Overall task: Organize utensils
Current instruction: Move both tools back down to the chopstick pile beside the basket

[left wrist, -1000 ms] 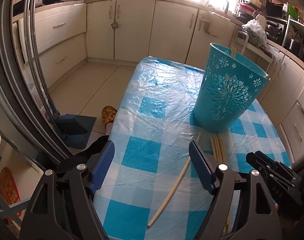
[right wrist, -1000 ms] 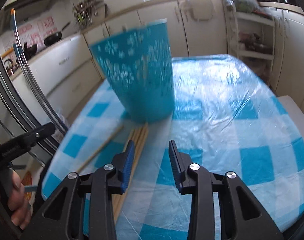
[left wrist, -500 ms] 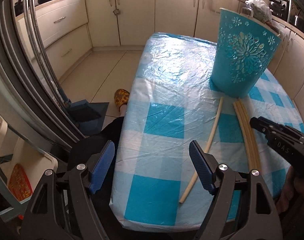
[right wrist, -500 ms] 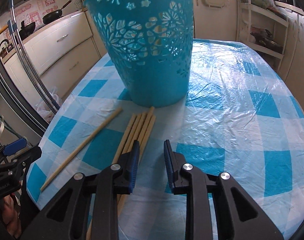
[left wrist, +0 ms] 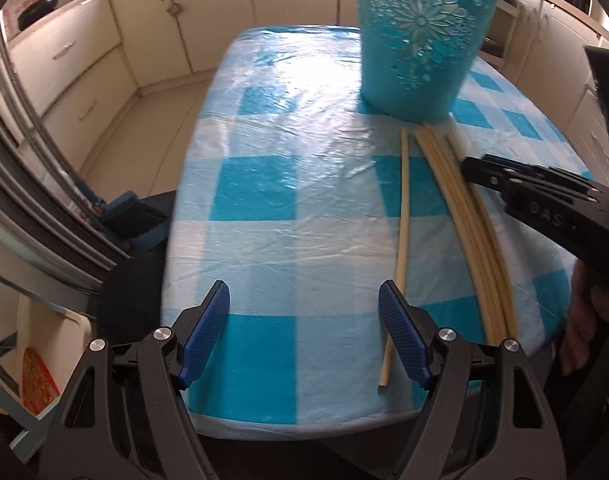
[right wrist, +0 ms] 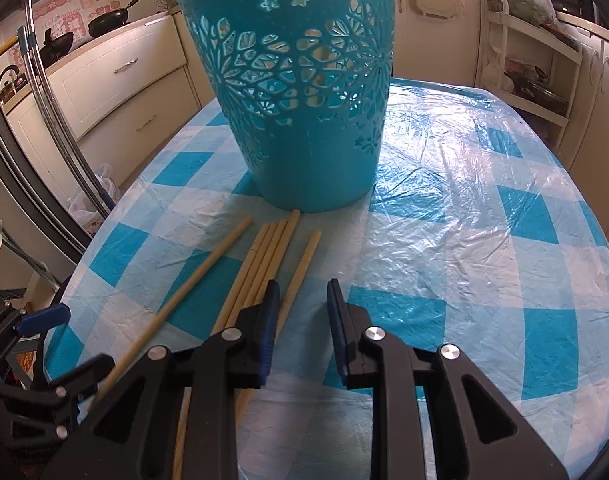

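Your left gripper (left wrist: 304, 328) stands with its blue-padded jaws wide apart over the near edge of the table and nothing sits between them. Just beyond its right-hand pad (left wrist: 402, 338) lies the single pale wooden chopstick (left wrist: 403, 208), set apart from the others; its near end reaches the table edge beside that pad, without touching it as far as the view shows.

Your right gripper (right wrist: 302, 312) has its jaws drawn in to a narrow gap. One pale chopstick (right wrist: 304, 258), lying a little off from the bundle, runs down into that gap, just beside the left pad; whether the pad touches it you cannot tell from here. The pads are not pressed together on it.

The bundle of four pale wooden chopsticks (right wrist: 270, 256) lies side by side on the table to the left of that gap, their far ends at the foot of the tall teal plastic basket with cut-out flower patterns (right wrist: 300, 92), one tip touching or nearly touching its base. The basket stands upright on the blue-and-white checked tablecloth under clear plastic sheeting (right wrist: 484, 240), towards the far half of the table.

In the left wrist view your right gripper comes in from the right, above the bundle, with part of your hand (left wrist: 584, 312) visible behind it. Cream kitchen cabinets (left wrist: 208, 8) line the walls around the table.
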The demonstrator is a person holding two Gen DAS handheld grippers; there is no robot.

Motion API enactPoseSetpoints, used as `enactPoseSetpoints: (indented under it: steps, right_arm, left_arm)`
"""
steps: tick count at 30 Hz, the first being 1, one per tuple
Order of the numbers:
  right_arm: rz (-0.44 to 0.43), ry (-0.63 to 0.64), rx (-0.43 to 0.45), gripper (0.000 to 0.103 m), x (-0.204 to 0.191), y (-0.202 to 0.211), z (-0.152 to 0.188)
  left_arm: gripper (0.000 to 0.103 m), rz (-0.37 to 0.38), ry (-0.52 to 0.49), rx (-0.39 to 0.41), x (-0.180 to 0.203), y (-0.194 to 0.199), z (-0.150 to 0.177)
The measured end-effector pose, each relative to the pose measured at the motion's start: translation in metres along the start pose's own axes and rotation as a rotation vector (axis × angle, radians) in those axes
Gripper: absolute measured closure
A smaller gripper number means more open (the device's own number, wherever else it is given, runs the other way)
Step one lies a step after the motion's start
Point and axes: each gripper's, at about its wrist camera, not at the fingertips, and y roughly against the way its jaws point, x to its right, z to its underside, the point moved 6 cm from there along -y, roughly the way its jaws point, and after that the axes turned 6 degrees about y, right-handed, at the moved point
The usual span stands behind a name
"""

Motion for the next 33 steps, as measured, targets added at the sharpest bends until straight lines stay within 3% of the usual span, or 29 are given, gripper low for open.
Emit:
enactPoseSetpoints:
  steps: [4, 9, 17, 22, 24, 27, 33]
  right_arm:
    - [0.017, 0.018, -0.003, 0.078, 0.002, 0.001, 0.0]
    - [0.044, 0.025, -0.002, 0.079, 0.015, 0.002, 0.0]
    - [0.042, -0.012, -0.005, 0.079, 0.033, 0.003, -0.001]
    - [0.028, -0.026, 0.003, 0.079, 0.04, 0.001, -0.004]
    - [0.017, -0.012, 0.002, 0.079, 0.039, -0.001, -0.006]
    - [0.005, -0.012, -0.003, 0.079, 0.04, -0.003, -0.008]
    - [-0.007, -0.014, -0.012, 0.081, 0.038, -0.005, -0.011]
  left_arm:
    - [0.029, 0.034, -0.004, 0.004, 0.006, 0.003, -0.004]
    - [0.029, 0.049, 0.003, 0.055, 0.014, 0.005, -0.033]
    - [0.029, -0.023, -0.13, 0.066, 0.056, -0.027, -0.068]
    - [0.032, -0.066, -0.101, 0.044, 0.053, -0.046, -0.085]
    - [0.034, -0.079, -0.043, 0.038, 0.042, -0.048, -0.088]
    - [0.034, -0.039, 0.015, 0.024, 0.034, -0.047, -0.09]
    - [0.036, -0.032, -0.035, 0.011, 0.043, -0.052, -0.091]
